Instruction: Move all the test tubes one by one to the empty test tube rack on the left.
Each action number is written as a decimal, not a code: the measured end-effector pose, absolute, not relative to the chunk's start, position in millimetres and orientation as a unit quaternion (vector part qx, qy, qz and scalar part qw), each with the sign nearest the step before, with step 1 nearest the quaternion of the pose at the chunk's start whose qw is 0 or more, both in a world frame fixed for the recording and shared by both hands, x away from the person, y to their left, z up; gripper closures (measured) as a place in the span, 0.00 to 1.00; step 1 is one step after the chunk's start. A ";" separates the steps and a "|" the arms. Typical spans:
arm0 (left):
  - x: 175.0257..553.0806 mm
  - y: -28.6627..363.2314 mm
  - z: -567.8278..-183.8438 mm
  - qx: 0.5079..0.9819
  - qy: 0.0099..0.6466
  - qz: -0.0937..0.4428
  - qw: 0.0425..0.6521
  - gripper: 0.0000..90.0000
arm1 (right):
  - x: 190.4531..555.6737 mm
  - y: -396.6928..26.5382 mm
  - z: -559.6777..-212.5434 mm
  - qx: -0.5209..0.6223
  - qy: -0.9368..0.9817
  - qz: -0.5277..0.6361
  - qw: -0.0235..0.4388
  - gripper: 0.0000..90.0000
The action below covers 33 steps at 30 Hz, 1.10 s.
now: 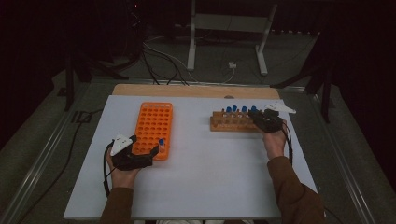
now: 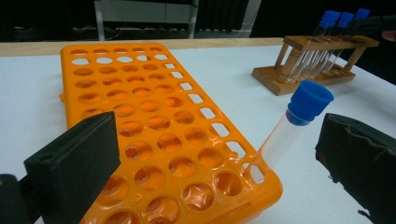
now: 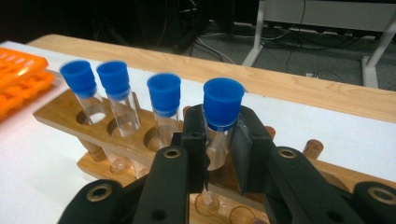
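With my right gripper (image 3: 219, 140) clamped on the end blue-capped clear glass tube (image 3: 222, 112) in the brown wooden rack (image 3: 65, 116), my left gripper (image 2: 210, 154) wide open and empty beside the orange plastic grid rack (image 2: 154, 135), I judge a straight upward lift comes next.

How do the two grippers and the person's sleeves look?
Both the left gripper and the right gripper are black, each topped by a pale three-cornered plate and trailing a black cable. Their jaws are blocky with dark pads; the right one shows brass-coloured rivets. The sleeves are brown.
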State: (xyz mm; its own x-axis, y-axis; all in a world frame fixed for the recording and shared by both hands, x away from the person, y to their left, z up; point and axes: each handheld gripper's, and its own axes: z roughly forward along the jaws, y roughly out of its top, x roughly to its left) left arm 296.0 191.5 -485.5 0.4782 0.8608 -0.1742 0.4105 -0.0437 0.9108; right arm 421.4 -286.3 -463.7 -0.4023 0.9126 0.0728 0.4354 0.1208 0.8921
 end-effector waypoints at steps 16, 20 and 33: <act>296.4 190.9 -485.7 0.690 0.460 0.218 0.515 0.01 | 412.9 -290.2 -424.1 0.455 0.699 0.477 0.277 0.86; 296.4 191.2 -485.4 0.689 0.460 0.219 0.516 0.01 | 410.4 -291.8 -415.8 0.452 0.697 0.482 0.278 0.86; 294.8 190.3 -482.8 0.684 0.459 0.226 0.520 0.01 | 398.7 -282.2 -400.9 0.430 0.710 0.493 0.260 0.85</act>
State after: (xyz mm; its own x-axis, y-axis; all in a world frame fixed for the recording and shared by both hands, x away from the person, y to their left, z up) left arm 294.8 190.3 -482.8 0.4758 0.8631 -0.1693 0.3933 -0.0366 0.9187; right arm 398.7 -282.2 -400.9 -0.4952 0.8671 0.0549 0.3545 0.1439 0.9239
